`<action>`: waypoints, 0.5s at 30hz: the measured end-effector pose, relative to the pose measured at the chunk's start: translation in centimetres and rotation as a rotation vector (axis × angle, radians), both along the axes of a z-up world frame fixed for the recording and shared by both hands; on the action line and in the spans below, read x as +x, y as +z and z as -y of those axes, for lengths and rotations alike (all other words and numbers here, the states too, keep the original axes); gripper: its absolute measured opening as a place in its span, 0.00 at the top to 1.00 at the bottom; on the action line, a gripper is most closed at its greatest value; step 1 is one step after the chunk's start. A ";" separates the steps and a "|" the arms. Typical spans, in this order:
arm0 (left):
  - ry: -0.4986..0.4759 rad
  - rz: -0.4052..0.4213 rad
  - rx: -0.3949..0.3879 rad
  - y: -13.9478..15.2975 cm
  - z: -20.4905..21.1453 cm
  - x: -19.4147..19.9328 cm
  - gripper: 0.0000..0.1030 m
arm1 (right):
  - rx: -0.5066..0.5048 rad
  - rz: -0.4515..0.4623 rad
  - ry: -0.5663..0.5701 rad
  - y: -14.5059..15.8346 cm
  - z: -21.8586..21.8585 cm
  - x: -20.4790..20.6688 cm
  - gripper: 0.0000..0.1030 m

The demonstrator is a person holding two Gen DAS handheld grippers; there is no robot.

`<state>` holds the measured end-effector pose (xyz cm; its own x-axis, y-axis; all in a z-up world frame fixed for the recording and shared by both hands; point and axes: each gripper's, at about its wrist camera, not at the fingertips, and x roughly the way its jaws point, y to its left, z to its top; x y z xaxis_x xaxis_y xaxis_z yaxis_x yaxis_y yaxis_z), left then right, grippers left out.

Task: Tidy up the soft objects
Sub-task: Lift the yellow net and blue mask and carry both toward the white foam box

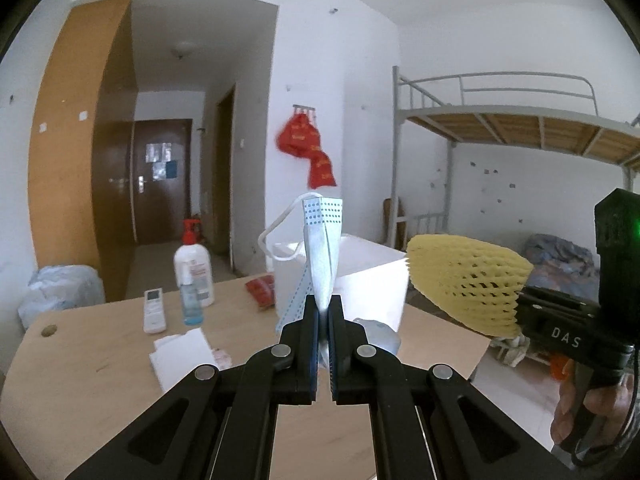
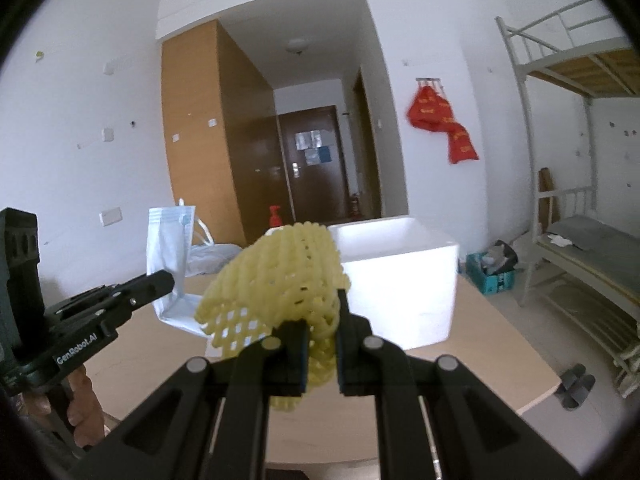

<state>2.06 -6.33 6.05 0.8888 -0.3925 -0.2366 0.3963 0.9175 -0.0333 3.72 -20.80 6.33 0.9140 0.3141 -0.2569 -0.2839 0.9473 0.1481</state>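
My left gripper (image 1: pixel 323 304) is shut on a light blue face mask (image 1: pixel 322 240) and holds it upright above the wooden table (image 1: pixel 80 380); its white ear loops hang to the left. The mask also shows in the right wrist view (image 2: pixel 168 248), pinched by the left gripper (image 2: pixel 170 278). My right gripper (image 2: pixel 322 320) is shut on a yellow foam net sleeve (image 2: pixel 280 280), held in the air in front of a white foam box (image 2: pixel 400 276). The sleeve (image 1: pixel 468 280) and box (image 1: pixel 368 272) also show in the left wrist view.
On the table stand a white pump bottle (image 1: pixel 194 264), a small spray bottle (image 1: pixel 191 304), a white remote (image 1: pixel 154 310), tissues (image 1: pixel 184 354), a red packet (image 1: pixel 262 290) and a white mask (image 1: pixel 380 336). A bunk bed (image 2: pixel 580 240) stands at the right.
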 end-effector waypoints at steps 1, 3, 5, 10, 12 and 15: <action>-0.008 -0.004 0.007 0.0 0.4 0.1 0.96 | 0.002 -0.002 -0.007 -0.1 0.2 0.0 0.87; -0.016 -0.013 0.010 0.0 1.0 0.6 0.96 | 0.009 -0.007 -0.017 -0.3 0.6 0.0 0.87; -0.023 -0.019 0.013 0.0 1.3 1.0 0.96 | 0.012 -0.013 -0.024 -0.4 0.8 0.2 0.87; -0.030 -0.021 0.021 0.5 2.1 2.2 0.96 | 0.025 -0.022 -0.030 -0.4 1.1 1.0 0.87; -0.029 -0.026 0.015 0.8 2.1 2.7 0.96 | 0.024 -0.022 -0.032 -0.1 0.9 1.2 0.87; -0.032 -0.031 0.005 1.5 2.3 3.5 0.96 | 0.021 -0.024 -0.028 0.3 0.9 1.9 0.87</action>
